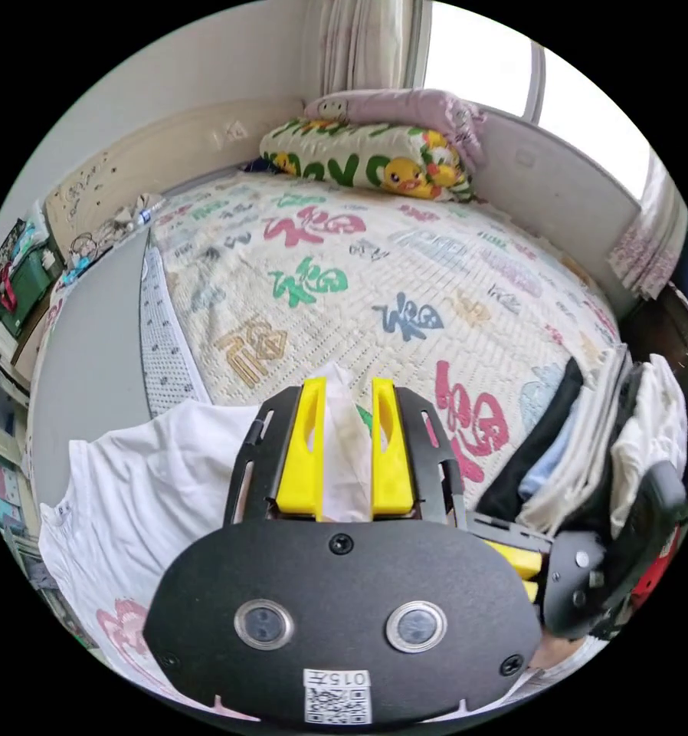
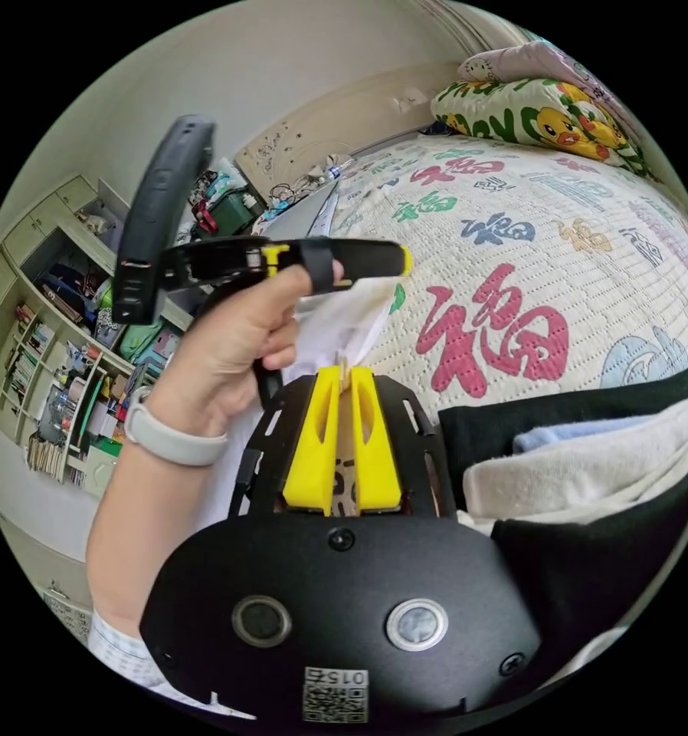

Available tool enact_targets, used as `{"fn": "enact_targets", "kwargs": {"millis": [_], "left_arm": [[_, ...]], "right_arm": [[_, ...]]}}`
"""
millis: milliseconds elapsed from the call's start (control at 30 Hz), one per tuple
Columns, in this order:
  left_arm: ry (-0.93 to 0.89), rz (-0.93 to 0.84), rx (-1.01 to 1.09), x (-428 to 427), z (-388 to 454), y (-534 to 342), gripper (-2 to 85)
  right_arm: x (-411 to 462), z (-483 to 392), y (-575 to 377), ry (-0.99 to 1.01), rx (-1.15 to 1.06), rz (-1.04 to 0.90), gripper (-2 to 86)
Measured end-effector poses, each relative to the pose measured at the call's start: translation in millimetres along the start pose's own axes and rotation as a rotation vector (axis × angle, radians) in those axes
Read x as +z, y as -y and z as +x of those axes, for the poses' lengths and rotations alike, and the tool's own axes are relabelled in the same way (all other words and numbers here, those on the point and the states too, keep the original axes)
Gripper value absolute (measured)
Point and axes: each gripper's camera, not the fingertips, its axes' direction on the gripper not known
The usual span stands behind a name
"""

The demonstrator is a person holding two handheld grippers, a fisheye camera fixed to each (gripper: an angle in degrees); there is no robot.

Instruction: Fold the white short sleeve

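Left gripper [image 1: 348,402] and right gripper [image 2: 342,377] both clamped on white short sleeve [image 1: 129,491], above patterned bed [image 1: 405,291], folded clothes pile [image 1: 589,452] alongside

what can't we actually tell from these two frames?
- White short sleeve: its lower part is hidden behind the left gripper body in the left gripper view, so how far it is folded is unknown.
- Right gripper: right gripper view shows the jaws near-shut on a thin white edge; the pinch itself is too small to confirm.
- Stack of clothes: cut off at the left gripper view's edge; the count is unclear.
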Motion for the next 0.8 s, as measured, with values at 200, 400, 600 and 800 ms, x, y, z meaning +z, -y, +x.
{"fn": "enact_targets", "kwargs": {"millis": [200,400,600,800], "left_arm": [[0.051,0.068,0.131,-8.6,29.4,26.2,1.1],[-0.074,0.108,0.16,-6.0,31.3,39.8,1.5],[-0.126,0.114,0.103,-9.6,-2.1,33.4,6.6],[-0.08,0.224,0.205,-124.2,-48.0,-48.0,7.2]], "right_arm": [[-22.0,-35.8,-15.1,-0.04,-0.038,0.057,1.0],[-23.8,-77.3,-28.6,-0.264,-0.172,0.027,0.9],[7.7,-95.0,-41.6,-0.386,-0.248,-0.087,1.2],[22.8,-96.4,-59.2,-0.46,-0.239,-0.066,3.0]]}}
